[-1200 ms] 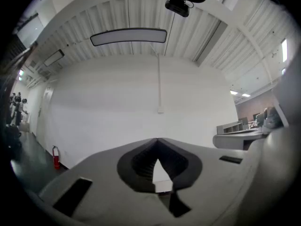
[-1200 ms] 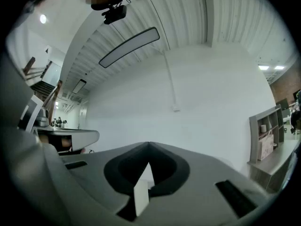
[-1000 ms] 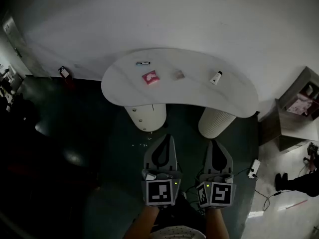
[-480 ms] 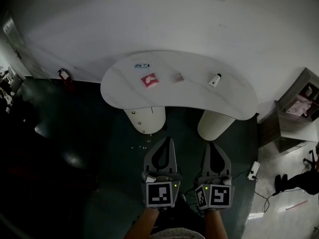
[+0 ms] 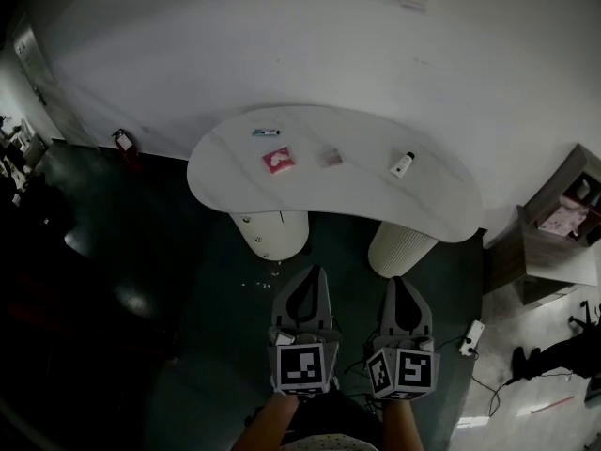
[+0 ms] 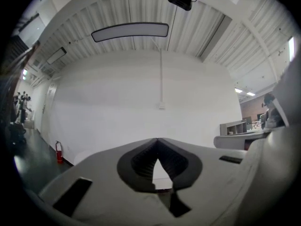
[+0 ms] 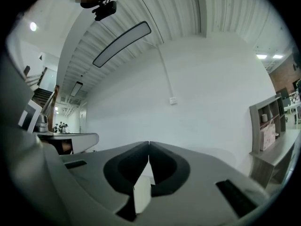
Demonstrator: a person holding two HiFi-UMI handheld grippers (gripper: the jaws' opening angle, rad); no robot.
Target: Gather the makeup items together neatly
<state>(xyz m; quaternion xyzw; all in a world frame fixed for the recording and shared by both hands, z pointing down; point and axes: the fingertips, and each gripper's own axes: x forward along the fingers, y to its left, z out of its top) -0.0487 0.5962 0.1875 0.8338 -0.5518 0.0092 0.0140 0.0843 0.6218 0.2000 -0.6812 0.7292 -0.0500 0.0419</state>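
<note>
Smooth white kidney-shaped table (image 5: 423, 205), two ribbed legs (image 5: 270, 233). On it, four makeup pieces spread apart: slim tube (image 5: 267, 132), pink square (image 5: 279, 161), pale square (image 5: 331, 157), white bottle (image 5: 402, 164). Left gripper (image 5: 313, 271) and right gripper (image 5: 402, 282) both closed tight, empty, well short of table.

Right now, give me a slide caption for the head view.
Left gripper and right gripper, shut and empty, held short of the white table with four scattered makeup items.

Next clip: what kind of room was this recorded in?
Probably a large office or showroom hall, not a home: a curved white table stands by a bare white wall, a fire extinguisher sits at the wall's foot, and a long strip light runs under a ribbed ceiling.
</note>
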